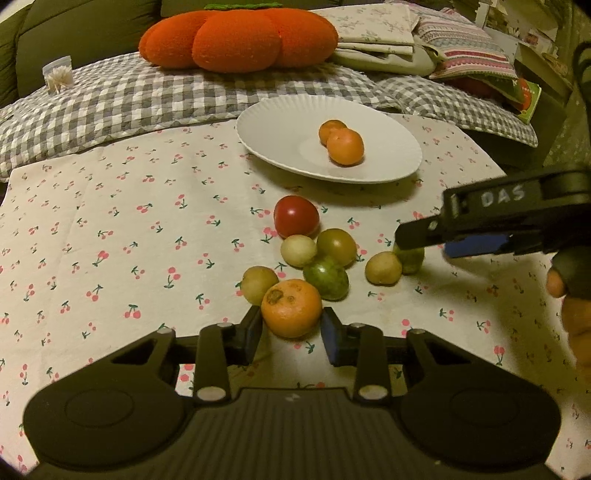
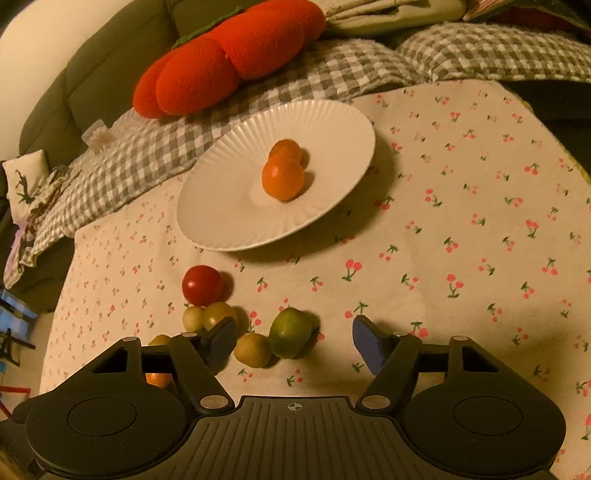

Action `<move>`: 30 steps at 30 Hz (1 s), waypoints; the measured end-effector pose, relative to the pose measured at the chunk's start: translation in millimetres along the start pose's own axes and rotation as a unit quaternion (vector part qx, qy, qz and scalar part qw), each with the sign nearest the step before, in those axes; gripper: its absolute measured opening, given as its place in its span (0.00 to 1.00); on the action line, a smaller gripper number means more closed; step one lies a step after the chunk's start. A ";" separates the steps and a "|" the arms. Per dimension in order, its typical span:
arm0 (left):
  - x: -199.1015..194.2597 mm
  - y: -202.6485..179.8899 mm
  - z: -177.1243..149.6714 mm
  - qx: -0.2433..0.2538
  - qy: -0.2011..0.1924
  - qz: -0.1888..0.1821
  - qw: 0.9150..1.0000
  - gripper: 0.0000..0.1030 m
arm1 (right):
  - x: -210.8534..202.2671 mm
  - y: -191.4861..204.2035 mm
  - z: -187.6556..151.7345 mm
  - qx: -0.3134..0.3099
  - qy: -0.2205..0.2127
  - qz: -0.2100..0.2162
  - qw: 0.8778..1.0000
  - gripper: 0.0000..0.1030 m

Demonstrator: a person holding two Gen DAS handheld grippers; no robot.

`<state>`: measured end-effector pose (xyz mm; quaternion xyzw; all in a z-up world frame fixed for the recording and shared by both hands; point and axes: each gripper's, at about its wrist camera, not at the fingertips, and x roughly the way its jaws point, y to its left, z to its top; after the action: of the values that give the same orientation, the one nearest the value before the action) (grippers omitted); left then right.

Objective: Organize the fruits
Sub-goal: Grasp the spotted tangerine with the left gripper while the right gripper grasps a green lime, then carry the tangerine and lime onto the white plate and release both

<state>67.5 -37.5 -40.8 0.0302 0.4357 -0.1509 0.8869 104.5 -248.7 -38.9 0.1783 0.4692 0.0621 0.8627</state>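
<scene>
A white plate point(image 1: 280, 125) at the back of the cherry-print cloth holds two oranges point(image 1: 345, 146). A loose orange point(image 1: 291, 308) sits between the blue pads of my left gripper point(image 1: 291, 332), whose jaws stand either side of it, close but not pressing. Behind it lie a red tomato point(image 1: 296, 216), a green tomato point(image 1: 326, 277) and several pale yellow-green fruits point(image 1: 299, 250). My right gripper point(image 2: 293, 345) is open, its jaws around a green fruit point(image 2: 290, 332) and a pale fruit point(image 2: 253, 349). It also shows in the left wrist view point(image 1: 424, 240).
A big orange pumpkin cushion point(image 1: 240, 35) and folded fabrics point(image 1: 388, 33) lie on a grey checked blanket point(image 1: 129, 99) behind the cloth. The plate also shows in the right wrist view point(image 2: 229, 206). The cloth's right half point(image 2: 480, 221) is bare.
</scene>
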 end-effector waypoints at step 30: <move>-14.8 -7.1 6.2 0.019 -0.038 0.033 0.999 0.32 | -1.8 10.7 3.4 -0.001 -0.032 0.016 0.999 0.25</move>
<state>61.6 -41.9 -24.9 0.0556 0.3971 -0.1314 0.9066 106.9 -240.1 -31.8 0.1865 0.4388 0.0705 0.8762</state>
